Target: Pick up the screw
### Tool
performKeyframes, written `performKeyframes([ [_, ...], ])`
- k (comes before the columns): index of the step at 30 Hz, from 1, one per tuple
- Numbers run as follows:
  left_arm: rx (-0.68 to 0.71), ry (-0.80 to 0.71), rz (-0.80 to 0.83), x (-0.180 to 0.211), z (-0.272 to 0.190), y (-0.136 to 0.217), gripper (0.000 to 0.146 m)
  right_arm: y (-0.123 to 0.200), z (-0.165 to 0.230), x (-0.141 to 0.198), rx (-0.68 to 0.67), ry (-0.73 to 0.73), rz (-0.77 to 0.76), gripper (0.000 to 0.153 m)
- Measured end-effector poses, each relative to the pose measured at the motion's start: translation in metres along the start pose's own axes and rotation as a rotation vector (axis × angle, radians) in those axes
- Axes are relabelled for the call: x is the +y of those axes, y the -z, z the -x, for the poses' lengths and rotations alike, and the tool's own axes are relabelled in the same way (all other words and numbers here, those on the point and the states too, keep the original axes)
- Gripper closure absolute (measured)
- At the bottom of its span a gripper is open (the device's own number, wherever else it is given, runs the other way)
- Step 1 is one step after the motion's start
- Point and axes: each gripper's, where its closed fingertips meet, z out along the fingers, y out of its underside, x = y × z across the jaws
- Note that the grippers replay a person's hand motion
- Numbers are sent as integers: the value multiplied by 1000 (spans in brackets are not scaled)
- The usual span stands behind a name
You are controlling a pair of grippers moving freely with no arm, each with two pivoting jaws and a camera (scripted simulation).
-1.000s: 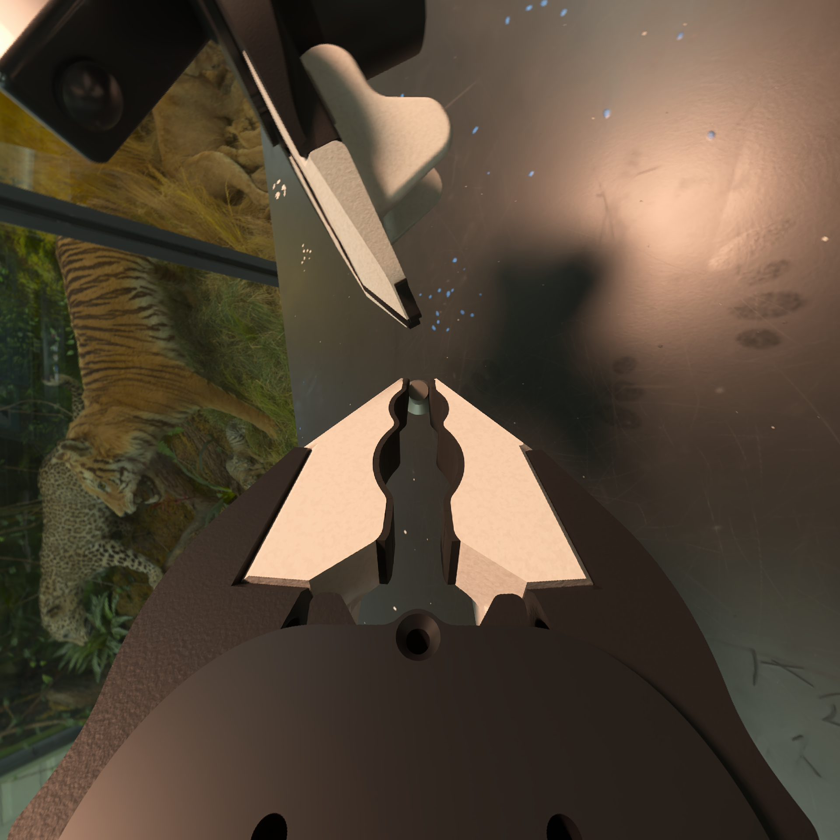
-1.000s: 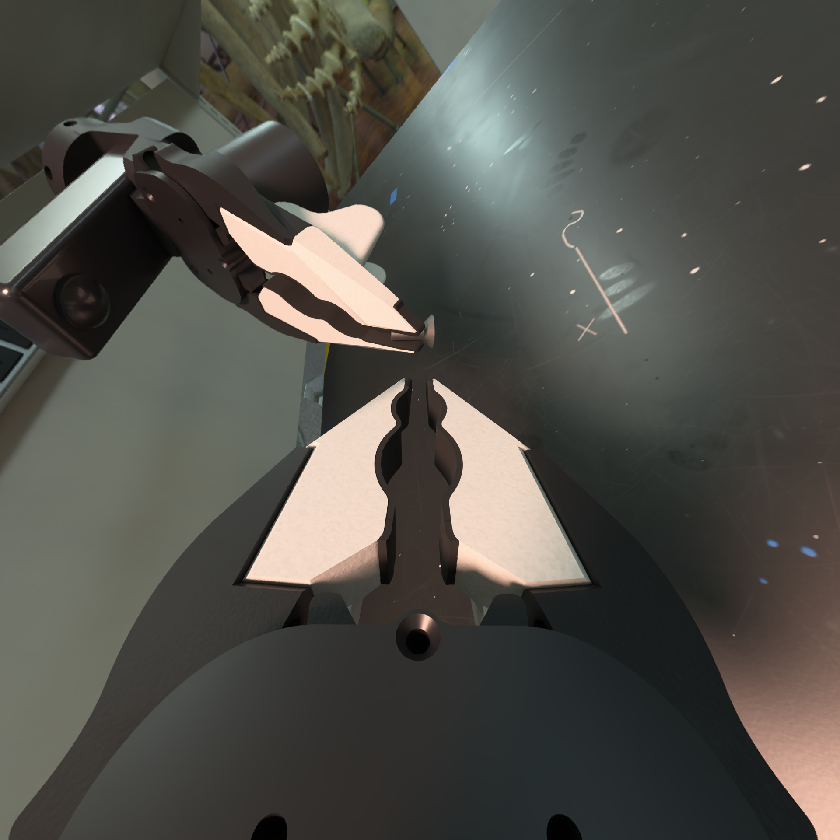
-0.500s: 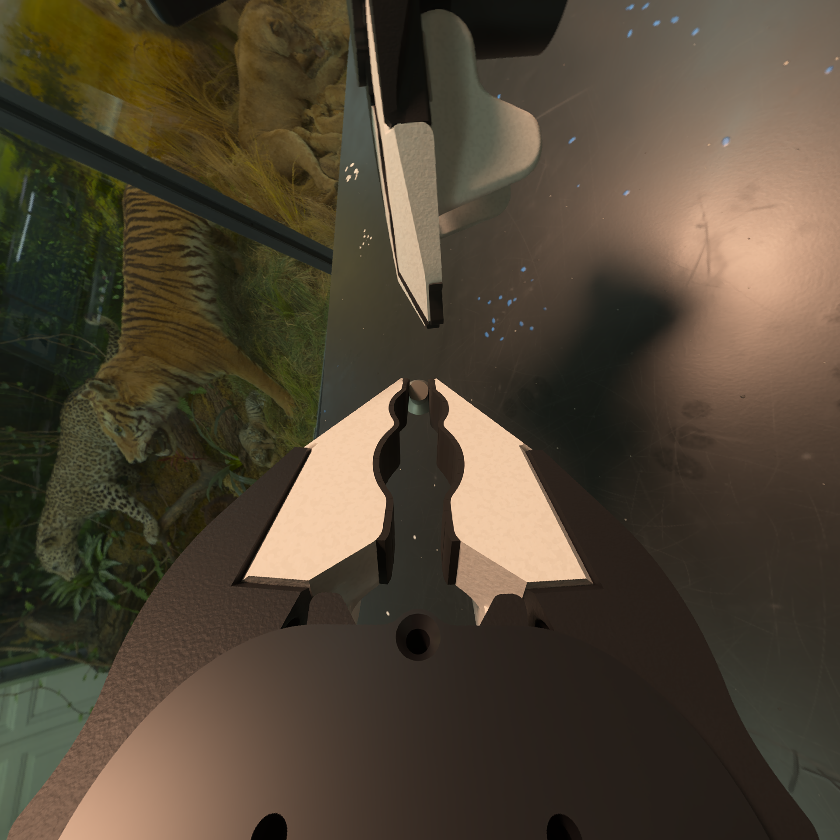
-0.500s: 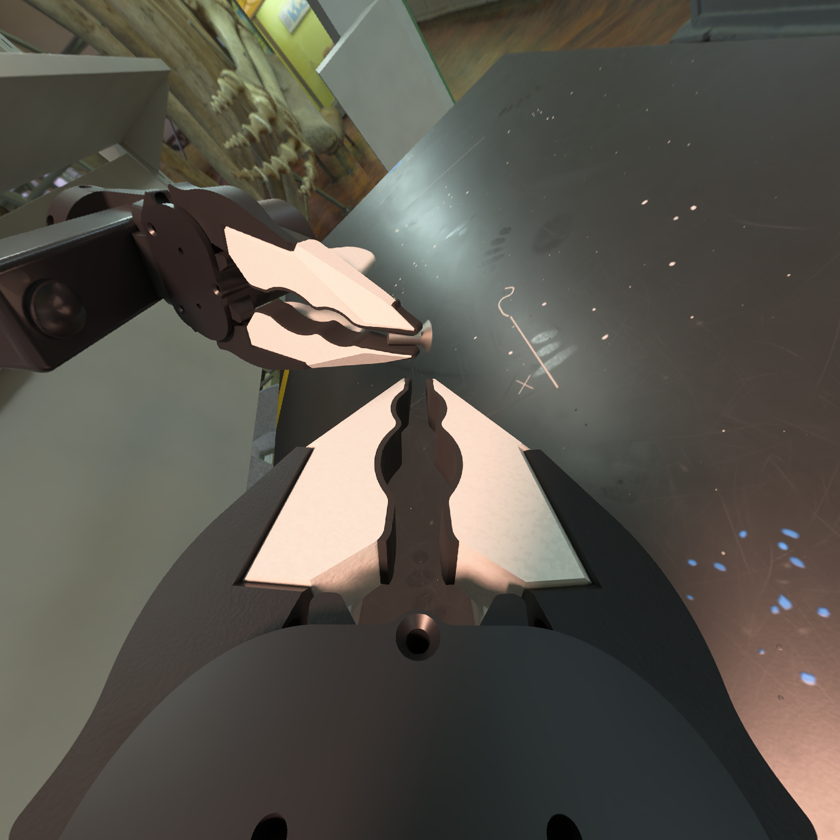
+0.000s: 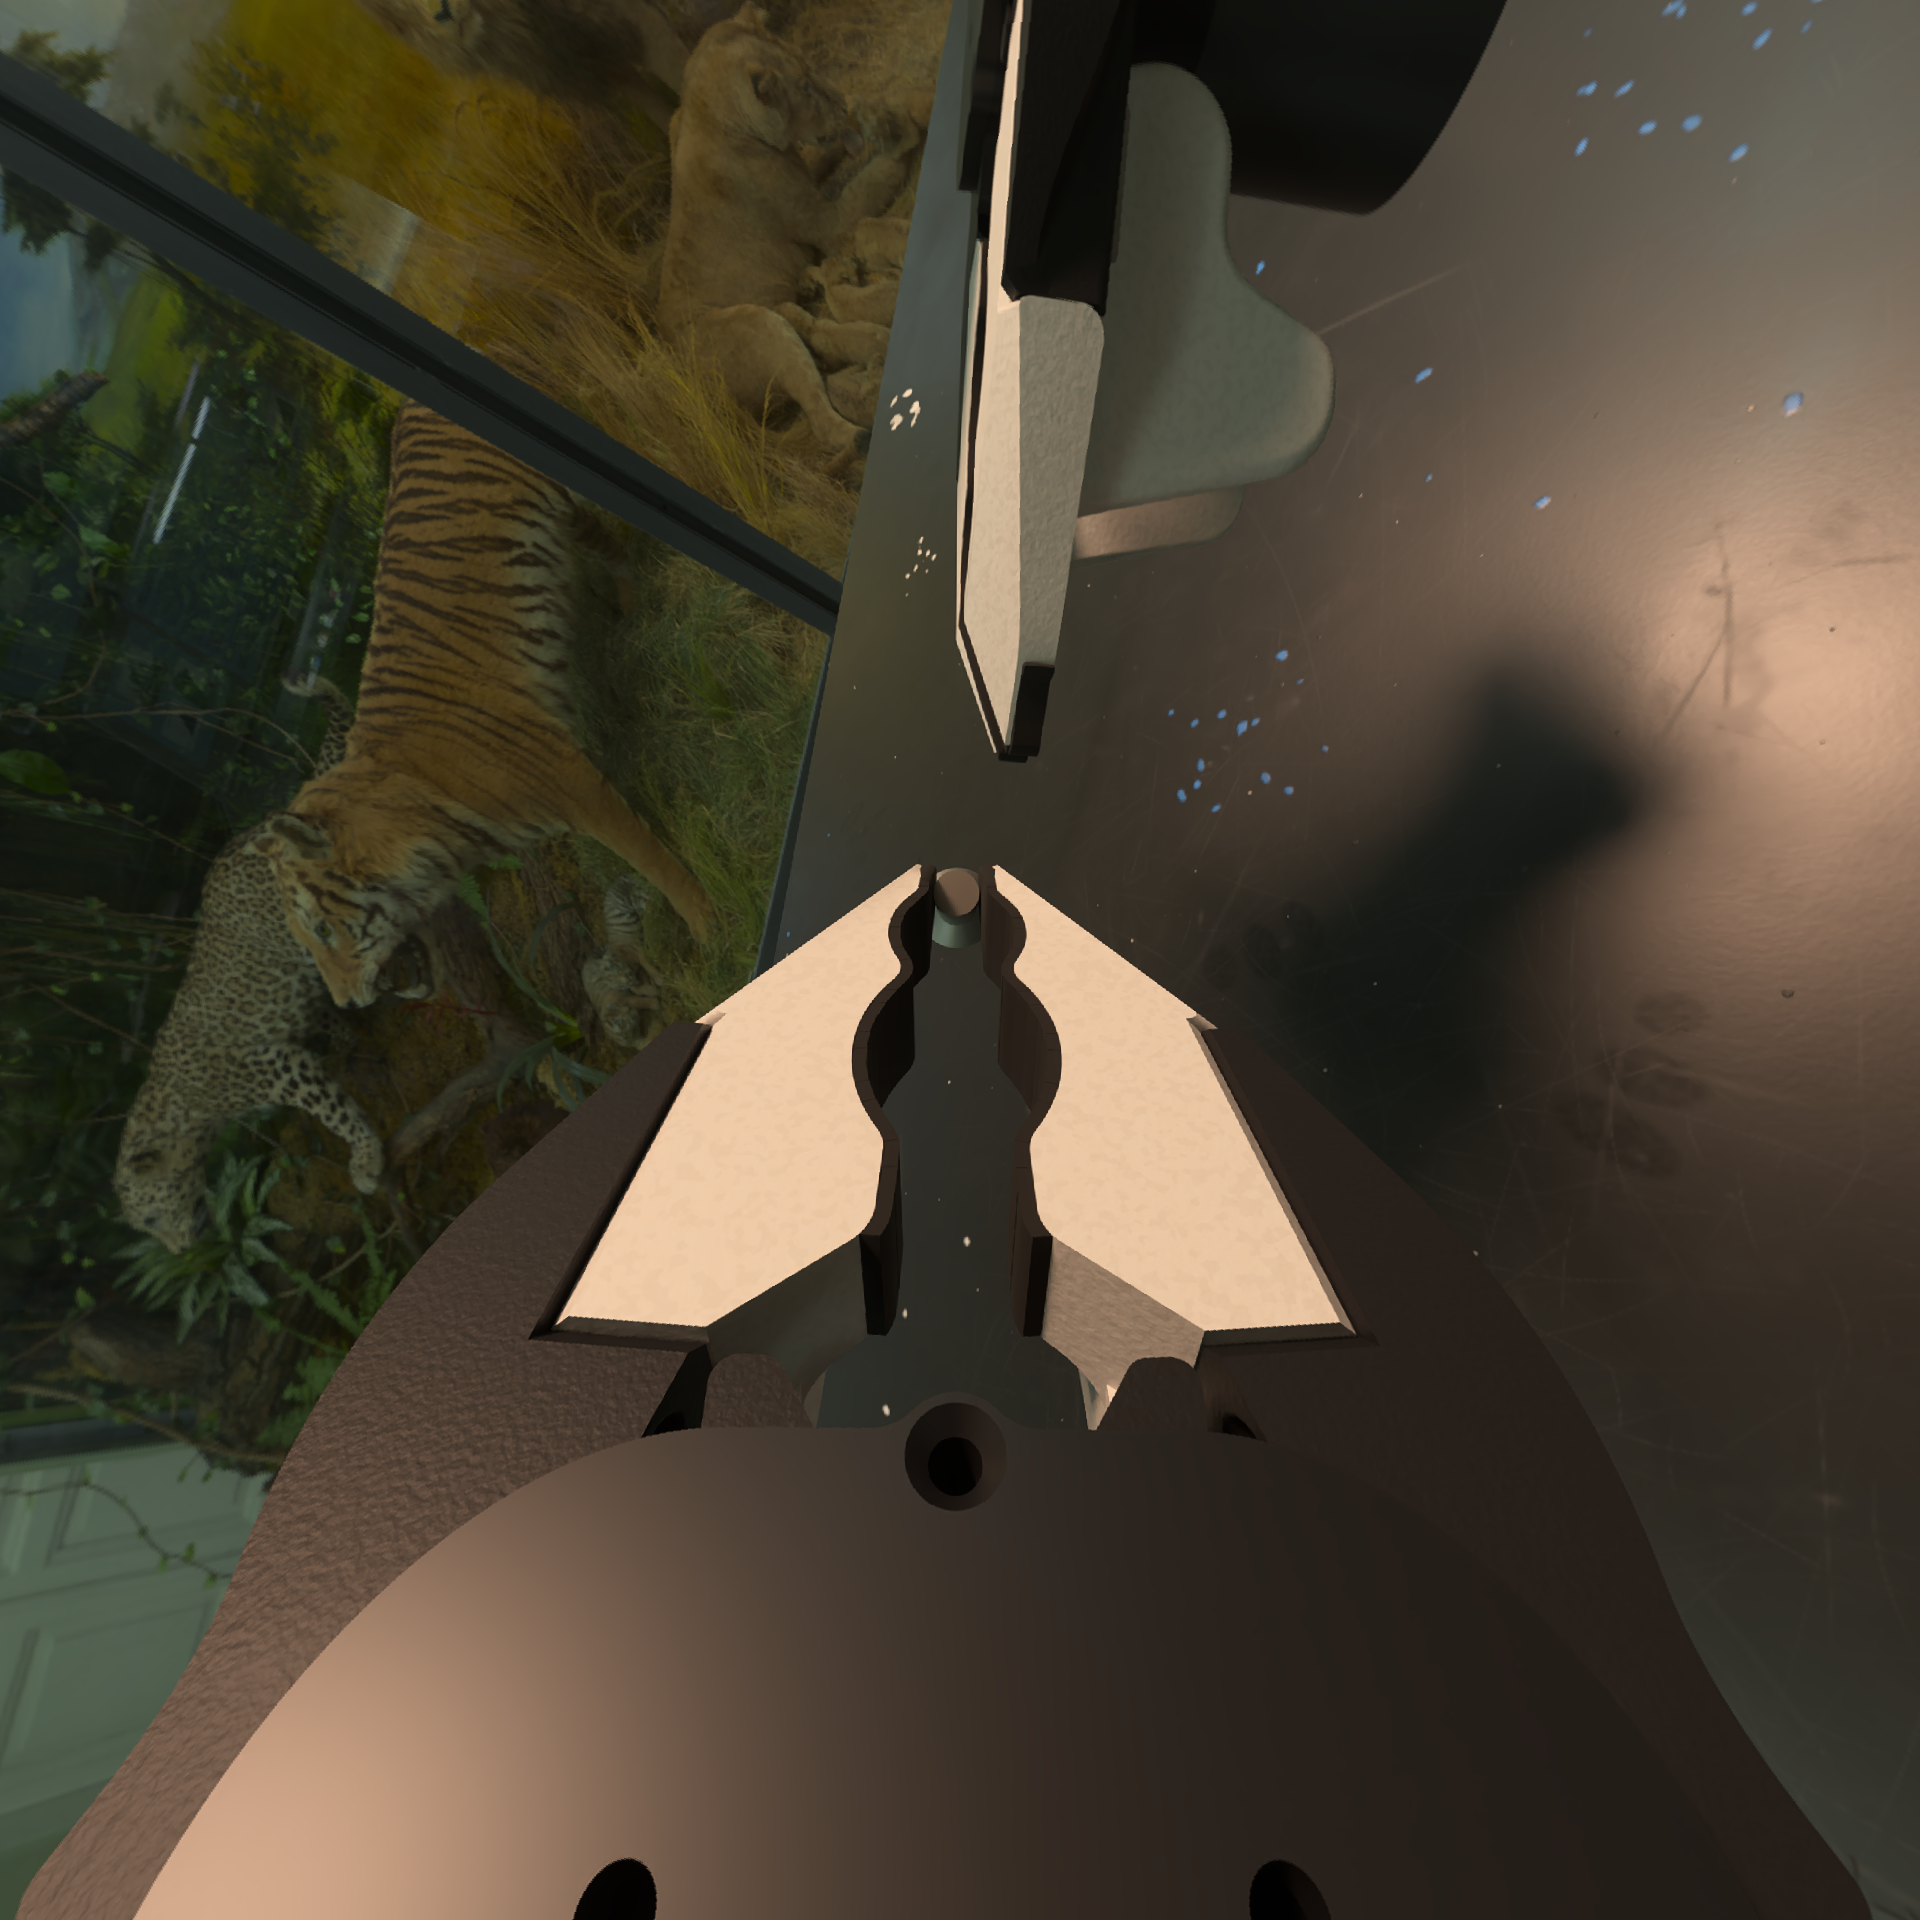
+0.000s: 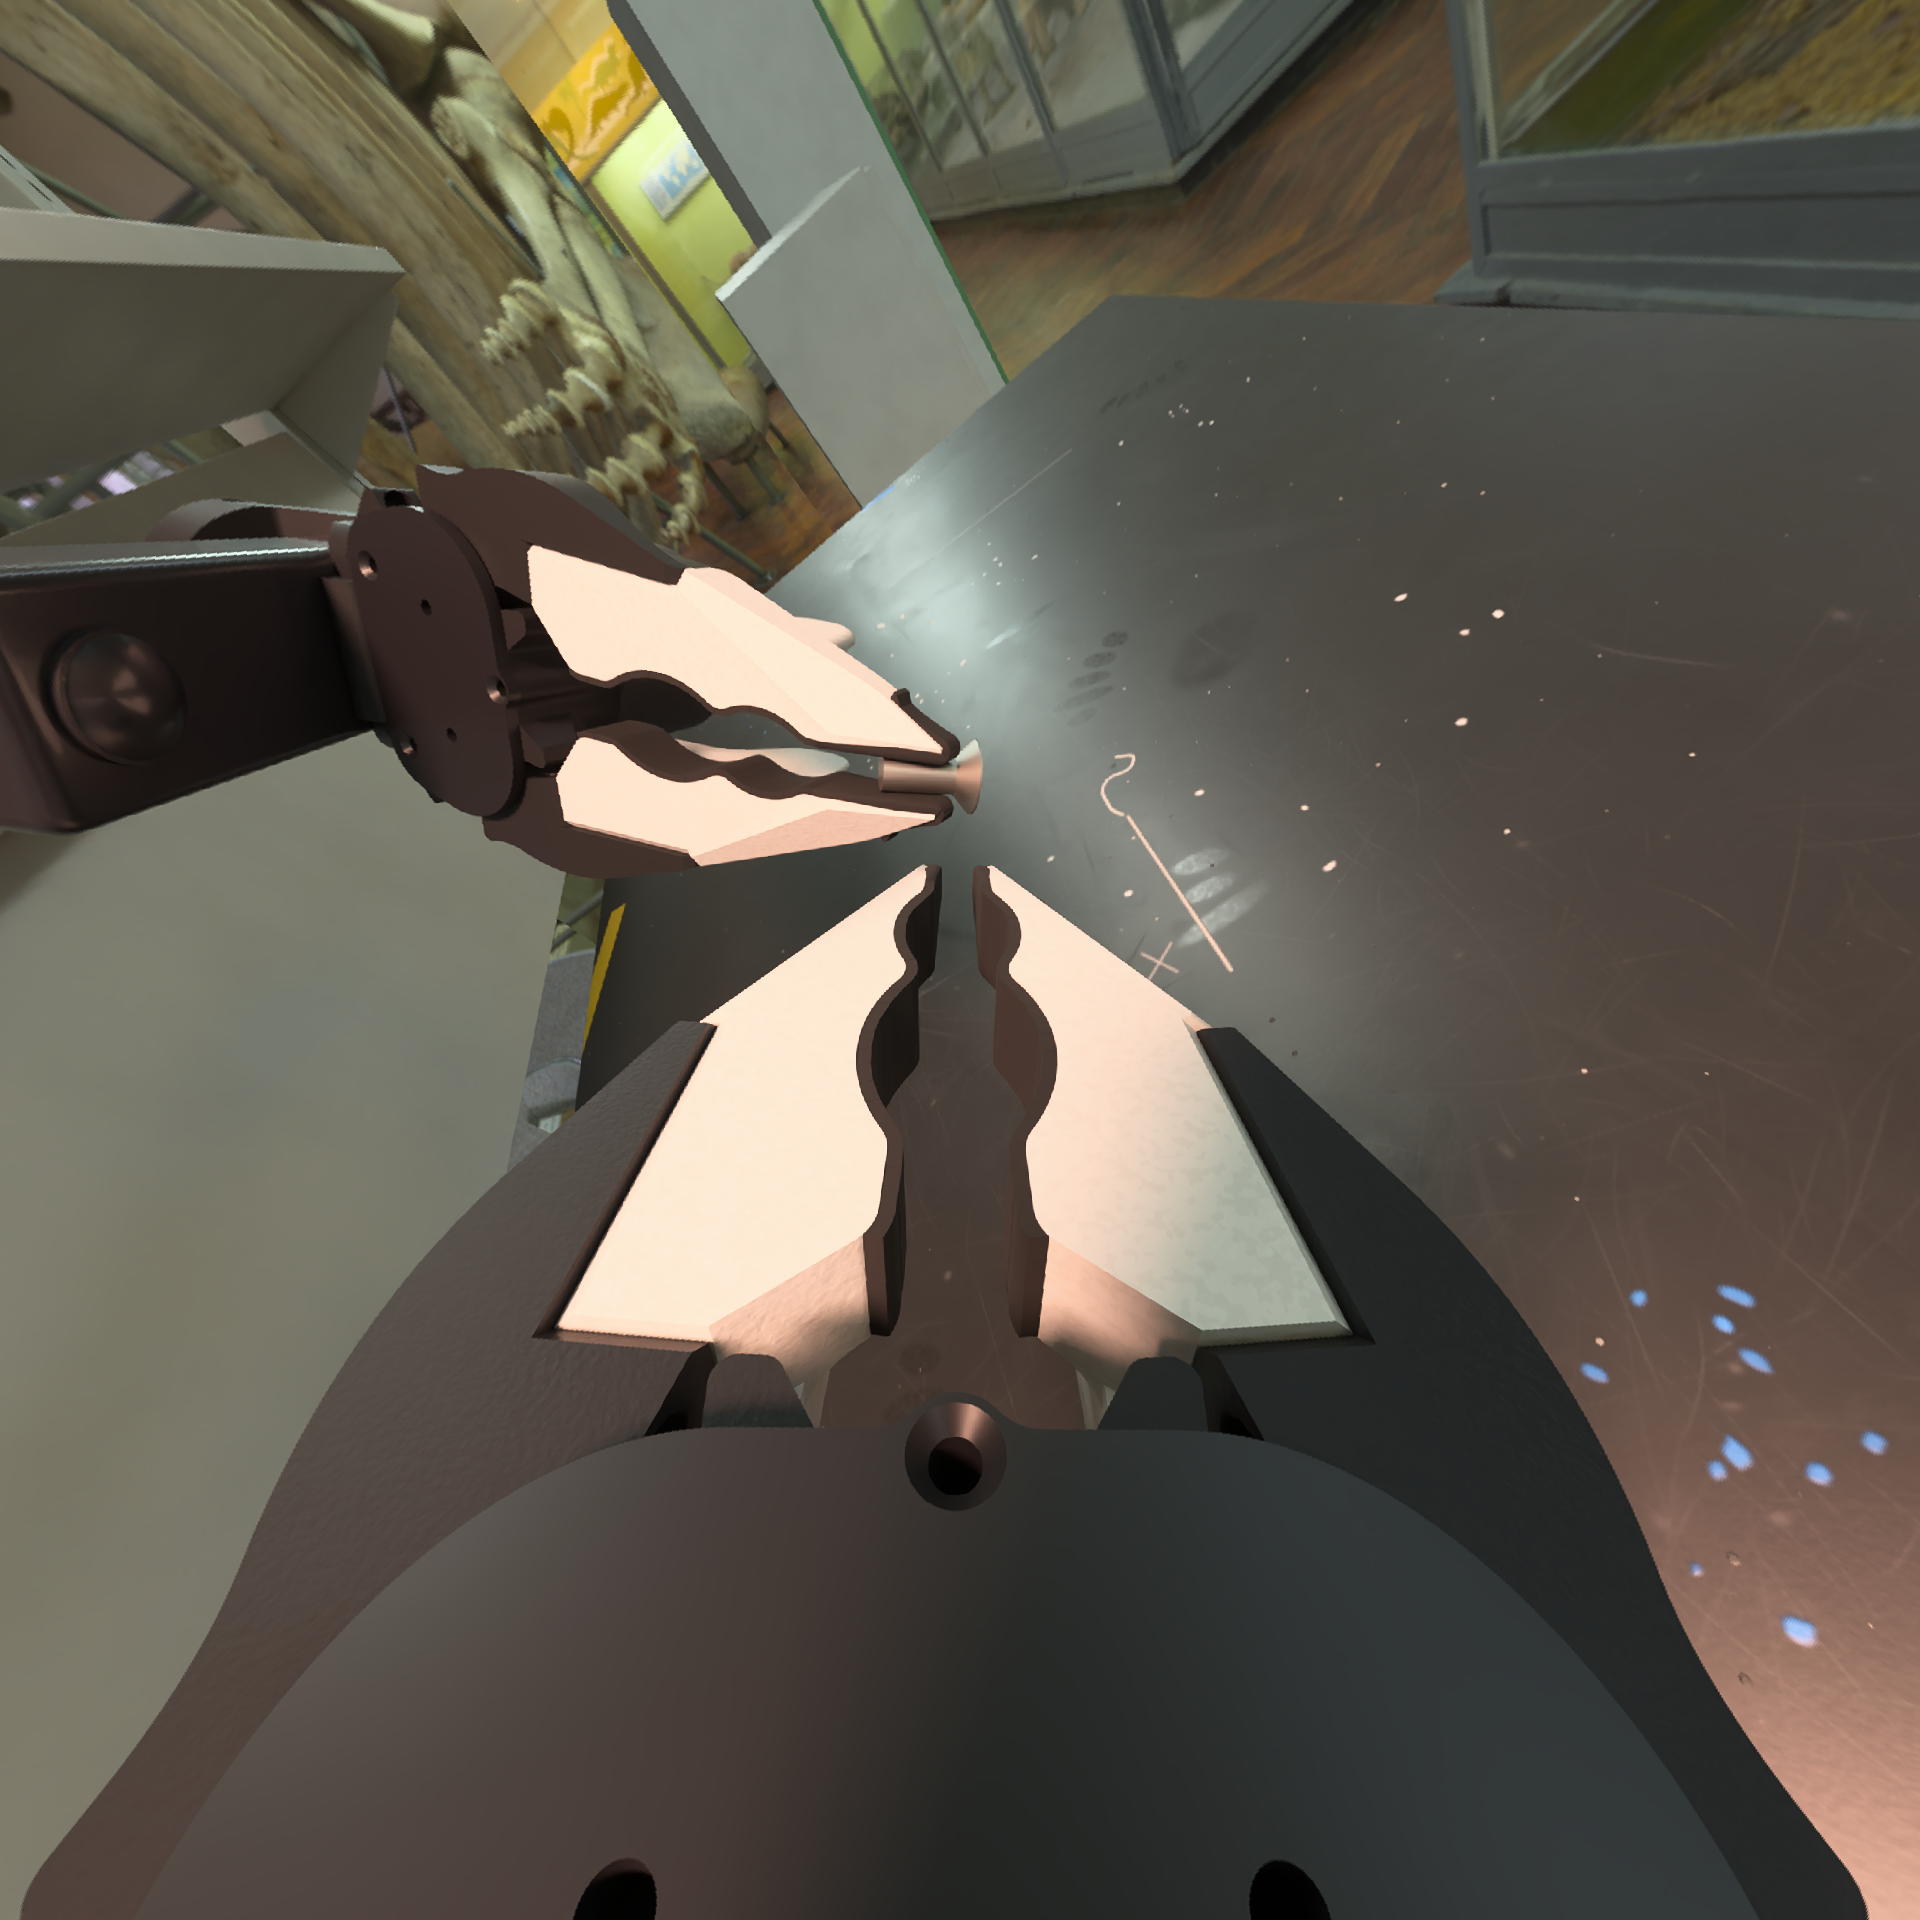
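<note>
My left gripper is shut on the small grey screw, held between its fingertips above the dark table. In the right wrist view the same left gripper comes in from the left with the screw sticking out, flat head to the right. My right gripper is nearly closed and empty, a narrow gap between its tips, just below the screw. In the left wrist view the right gripper hangs down from the top, seen edge-on, just beyond the screw.
The dark scratched table spreads to the right, with a chalk-like mark. Its left edge runs beside a glass display case with big cats. A pale block lies at left.
Both grippers have risen and tilted, so more of the room shows beyond the table. The screw stays clamped in the left gripper. The right gripper stays just off the screw's head.
</note>
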Motion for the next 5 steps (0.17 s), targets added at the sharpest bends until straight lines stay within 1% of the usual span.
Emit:
performKeyframes([
  [5, -3, 13, -13, -1, 1, 0, 138, -1, 0, -1, 0, 9, -13, 147],
])
